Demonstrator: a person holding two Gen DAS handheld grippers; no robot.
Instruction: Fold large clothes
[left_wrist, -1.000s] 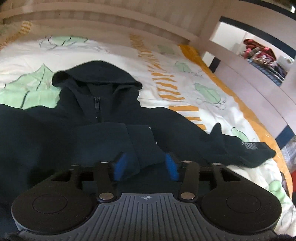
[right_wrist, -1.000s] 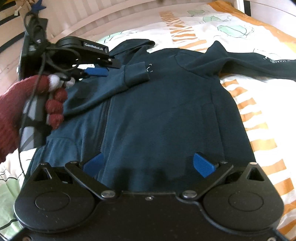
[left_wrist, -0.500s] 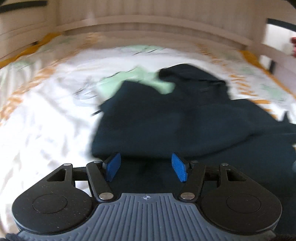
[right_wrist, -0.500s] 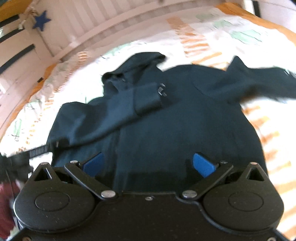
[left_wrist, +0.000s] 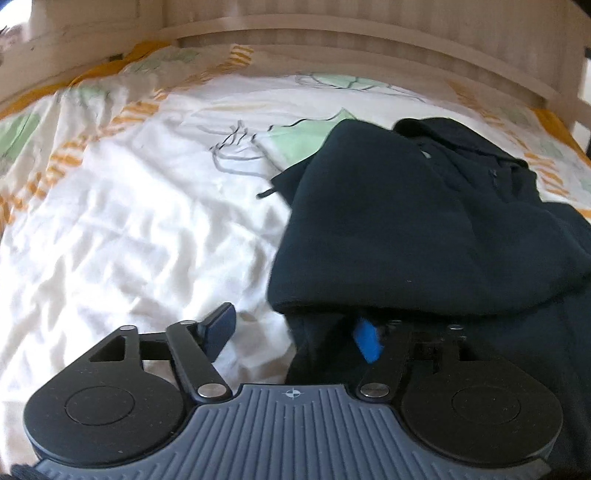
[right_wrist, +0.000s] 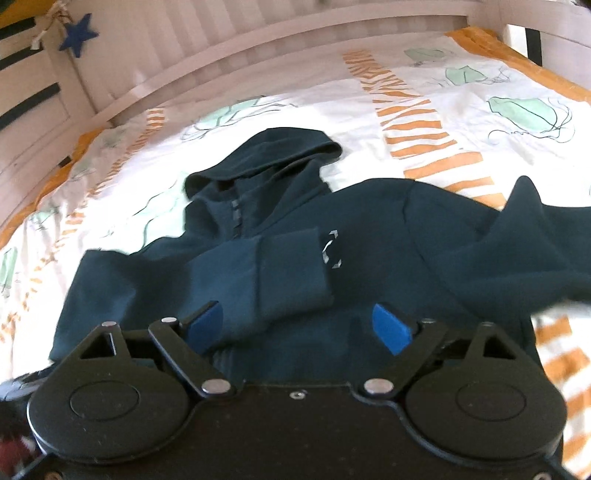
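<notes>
Partly between left jaws, hoodie (left_wrist: 424, 229) edge

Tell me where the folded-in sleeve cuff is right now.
In the right wrist view the sleeve cuff lies across the hoodie's chest, below the hood, just ahead of the open right gripper.

Bed (right_wrist: 461, 122) carried white printed cover, orange stripes; pale slatted headboard (right_wrist: 221, 48) behind; blue star (right_wrist: 79, 35) hung left; daylight.
</notes>
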